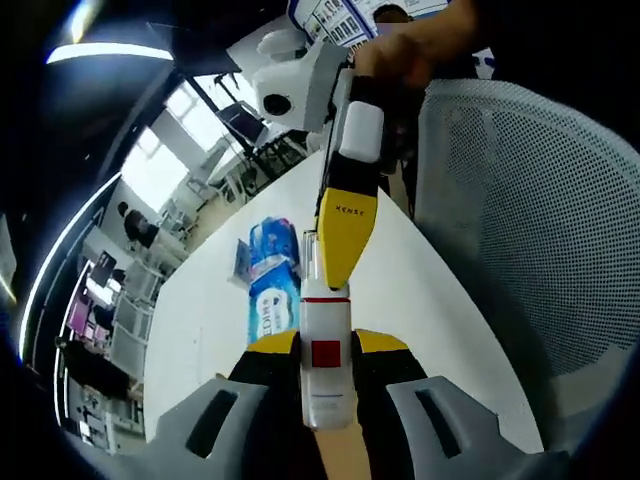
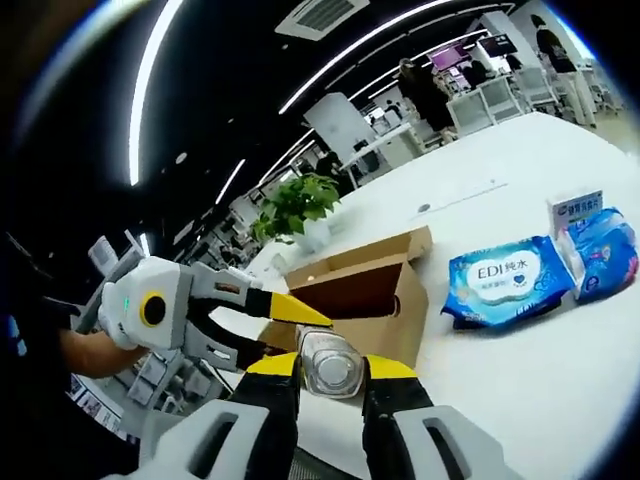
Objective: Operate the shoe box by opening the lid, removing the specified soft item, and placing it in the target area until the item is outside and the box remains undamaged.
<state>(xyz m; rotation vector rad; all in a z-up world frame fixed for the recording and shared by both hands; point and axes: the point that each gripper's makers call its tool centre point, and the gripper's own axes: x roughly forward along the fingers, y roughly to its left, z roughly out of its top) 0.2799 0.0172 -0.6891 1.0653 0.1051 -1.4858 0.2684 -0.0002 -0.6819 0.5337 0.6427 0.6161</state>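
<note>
**A:** Where's the shoe box (image 2: 375,300) from the jaws?

**B:** In the right gripper view it sits just above the right gripper (image 2: 330,370), centre frame. It stands on the worktop (image 2: 520,390) with its flap raised and its long axis running left to right. The left gripper (image 2: 285,325) comes in from the left, about as near.

**A:** And the jaws?

**B:** Both are closed to a narrow gap on a white tube (image 1: 326,385). The left pair holds its labelled end at bottom centre of the left gripper view. The right pair seems to hold its clear end.

**A:** The soft item?

**B:** I'd guess the blue wipes pack (image 2: 505,280), right of the box and already outside, but I can't tell for sure.

**A:** Hidden?

**B:** The box's inside, and its left end behind the left jaws.
</note>
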